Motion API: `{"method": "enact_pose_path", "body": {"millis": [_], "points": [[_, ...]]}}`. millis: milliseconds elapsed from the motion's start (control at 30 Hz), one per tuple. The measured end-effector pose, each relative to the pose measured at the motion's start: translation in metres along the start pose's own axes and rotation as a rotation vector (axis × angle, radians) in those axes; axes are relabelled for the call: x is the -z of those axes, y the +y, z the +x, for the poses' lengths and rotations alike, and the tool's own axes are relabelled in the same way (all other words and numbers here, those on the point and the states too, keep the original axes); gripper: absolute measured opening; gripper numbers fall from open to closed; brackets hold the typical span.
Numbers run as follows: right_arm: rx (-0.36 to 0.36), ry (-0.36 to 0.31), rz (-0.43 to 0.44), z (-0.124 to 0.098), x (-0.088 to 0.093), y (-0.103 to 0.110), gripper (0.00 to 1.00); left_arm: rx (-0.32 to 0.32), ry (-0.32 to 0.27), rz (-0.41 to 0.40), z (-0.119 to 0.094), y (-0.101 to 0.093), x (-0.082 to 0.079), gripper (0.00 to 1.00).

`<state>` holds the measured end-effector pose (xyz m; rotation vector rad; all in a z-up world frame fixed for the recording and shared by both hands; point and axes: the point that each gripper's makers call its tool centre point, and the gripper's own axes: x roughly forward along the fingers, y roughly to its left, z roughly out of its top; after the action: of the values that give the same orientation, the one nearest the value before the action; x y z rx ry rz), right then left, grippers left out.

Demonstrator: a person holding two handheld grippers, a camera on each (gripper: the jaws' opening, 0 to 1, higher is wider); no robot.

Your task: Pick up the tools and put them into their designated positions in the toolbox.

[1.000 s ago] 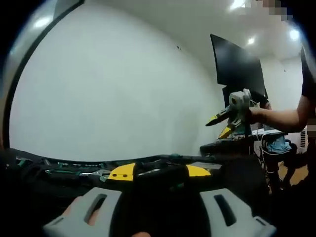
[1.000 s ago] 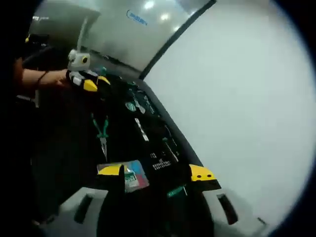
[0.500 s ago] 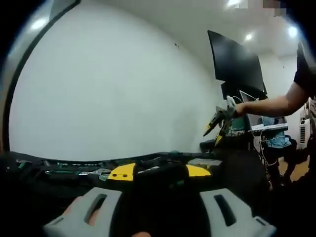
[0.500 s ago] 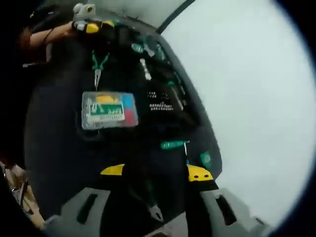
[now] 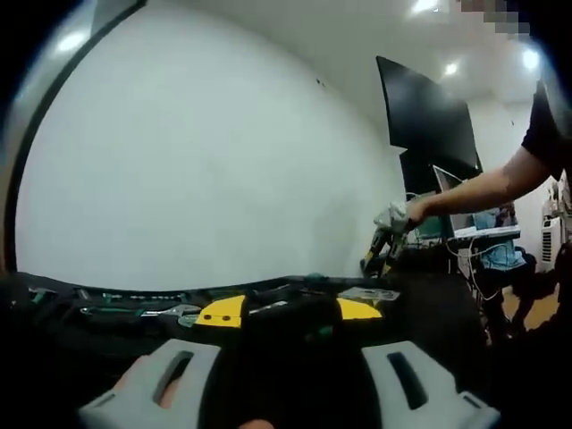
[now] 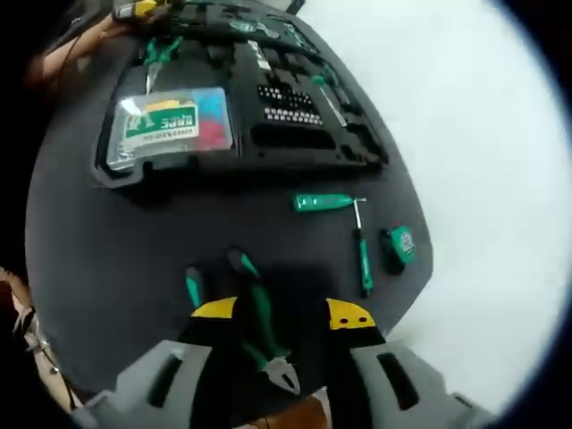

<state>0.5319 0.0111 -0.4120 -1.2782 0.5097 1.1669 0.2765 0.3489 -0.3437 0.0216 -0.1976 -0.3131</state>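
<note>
A black toolbox (image 6: 295, 147) with foam cut-outs lies open on the black table (image 6: 98, 250). It holds a clear parts box (image 6: 170, 125), green-handled pliers (image 6: 156, 49) and a bit rack (image 6: 286, 103). Loose on the table are a green T-handle driver (image 6: 326, 203), a thin screwdriver (image 6: 362, 259) and a tape measure (image 6: 399, 246). A second pair of green-handled pliers (image 6: 255, 317) lies between the jaws of my right gripper (image 6: 281, 313), which is open just above them. My left gripper (image 5: 289, 310) stands open, low over the toolbox's far end (image 5: 107, 308). It is also seen from the right gripper view, as the left gripper (image 6: 134, 9).
The table's edge (image 6: 420, 295) runs close on the right, with pale floor beyond. A white wall (image 5: 197, 161) stands behind the toolbox. A person's arm (image 5: 483, 183) holds the right gripper (image 5: 382, 246) near a black monitor (image 5: 424, 116) and a cluttered desk (image 5: 483, 237).
My right gripper has swung down from above the toolbox to the table's near edge, and the loose pliers now lie between its jaws. The left gripper has stayed still.
</note>
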Motion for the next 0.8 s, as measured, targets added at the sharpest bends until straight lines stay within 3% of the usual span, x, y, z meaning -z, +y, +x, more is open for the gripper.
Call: {"method": "enact_pose_path", "body": {"millis": [133,233,333,433,533,633,700,800], "points": [[-0.023,0.027,-0.023,0.014,0.006,-0.001,0.27,0.002,-0.015,-0.017,-0.004,-0.005,-0.006,0.36],[-0.047,0.032,-0.029,0.014,0.001,0.008,0.26,-0.003,-0.02,-0.025,-0.005,-0.005,-0.008,0.36],[-0.124,0.041,0.004,0.019,0.001,0.019,0.26,-0.003,-0.017,-0.02,-0.005,-0.008,-0.008,0.36],[-0.241,0.053,0.036,0.019,-0.001,0.034,0.14,0.0,-0.01,-0.012,-0.005,-0.012,-0.007,0.36],[-0.29,0.023,-0.067,0.021,-0.002,0.03,0.1,0.0,-0.006,-0.009,-0.005,-0.013,-0.007,0.36],[-0.281,0.02,-0.054,0.02,-0.003,0.029,0.09,0.0,-0.009,-0.012,-0.005,-0.013,-0.008,0.36],[-0.237,0.018,-0.046,0.017,-0.002,0.02,0.08,0.0,-0.012,-0.016,-0.004,-0.01,-0.007,0.36],[-0.217,0.008,0.023,0.009,0.0,0.011,0.07,0.0,-0.013,-0.017,-0.005,-0.009,-0.007,0.36]]}}
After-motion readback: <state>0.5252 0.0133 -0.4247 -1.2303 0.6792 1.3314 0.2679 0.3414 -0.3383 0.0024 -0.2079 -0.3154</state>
